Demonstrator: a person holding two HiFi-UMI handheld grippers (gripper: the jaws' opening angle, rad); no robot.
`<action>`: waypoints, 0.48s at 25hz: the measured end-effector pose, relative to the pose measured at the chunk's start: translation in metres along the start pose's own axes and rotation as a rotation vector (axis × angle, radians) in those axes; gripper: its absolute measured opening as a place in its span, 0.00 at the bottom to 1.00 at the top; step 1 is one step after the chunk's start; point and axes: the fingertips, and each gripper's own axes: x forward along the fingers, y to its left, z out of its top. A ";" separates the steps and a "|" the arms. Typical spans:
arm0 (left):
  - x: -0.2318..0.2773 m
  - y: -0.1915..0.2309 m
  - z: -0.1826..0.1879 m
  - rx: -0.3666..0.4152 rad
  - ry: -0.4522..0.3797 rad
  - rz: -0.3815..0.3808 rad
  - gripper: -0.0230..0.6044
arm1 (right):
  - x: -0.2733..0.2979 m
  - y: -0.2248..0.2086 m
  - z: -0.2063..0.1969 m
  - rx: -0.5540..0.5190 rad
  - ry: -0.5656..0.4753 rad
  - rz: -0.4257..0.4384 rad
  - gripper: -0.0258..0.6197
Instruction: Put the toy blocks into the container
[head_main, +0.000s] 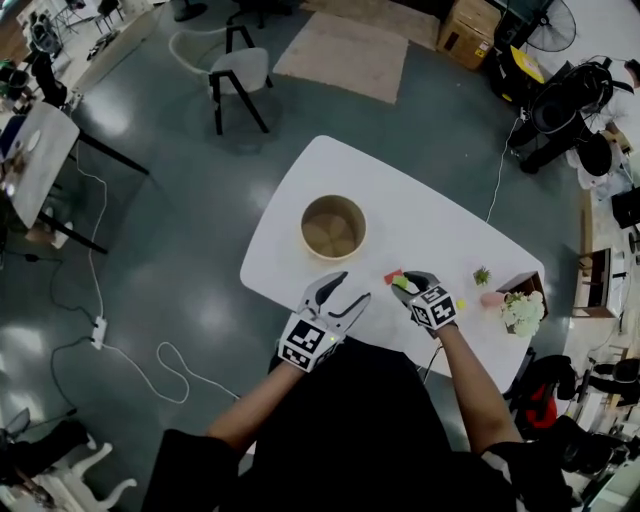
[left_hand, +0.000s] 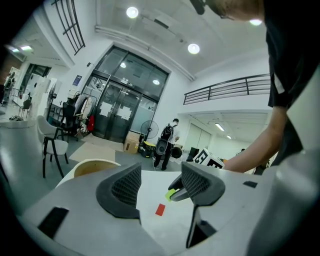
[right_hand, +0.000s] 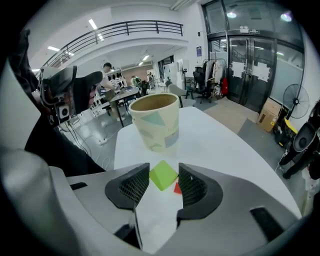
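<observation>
- The container (head_main: 333, 227), a round beige cup with its mouth open, stands upright on the white desk (head_main: 430, 215), left of the middle.
- The left tongs (head_main: 348, 290) sit over the desk's near edge, in front of the container. Their jaws stand apart, and only bare desk shows between them.
- A red block (head_main: 393, 276) lies flat on the desk between the two tongs, just beside the tips of the right pair.
- The right tongs (head_main: 408, 282) are clamped on a green block (right_hand: 163, 175). Both pads press its sides, and it is held clear of the desk surface and tilted on a corner. In the right gripper view the container stands beyond it.
- A small yellow block (head_main: 461, 304) lies on the desk to the right of the right tongs.
- Near the desk's right end are a small green sprig (head_main: 482, 275), a pink piece (head_main: 490, 299), and white flowers (head_main: 522, 312) beside a dark box.
</observation>
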 end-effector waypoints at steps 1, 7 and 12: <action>-0.001 0.001 0.001 -0.001 -0.002 0.003 0.40 | -0.001 -0.001 0.007 -0.002 -0.006 -0.002 0.31; -0.015 0.012 0.004 -0.003 -0.022 0.014 0.40 | 0.003 0.004 0.051 -0.025 -0.044 0.003 0.31; -0.021 0.019 0.006 -0.006 -0.038 0.027 0.40 | 0.006 0.004 0.084 -0.043 -0.070 0.015 0.31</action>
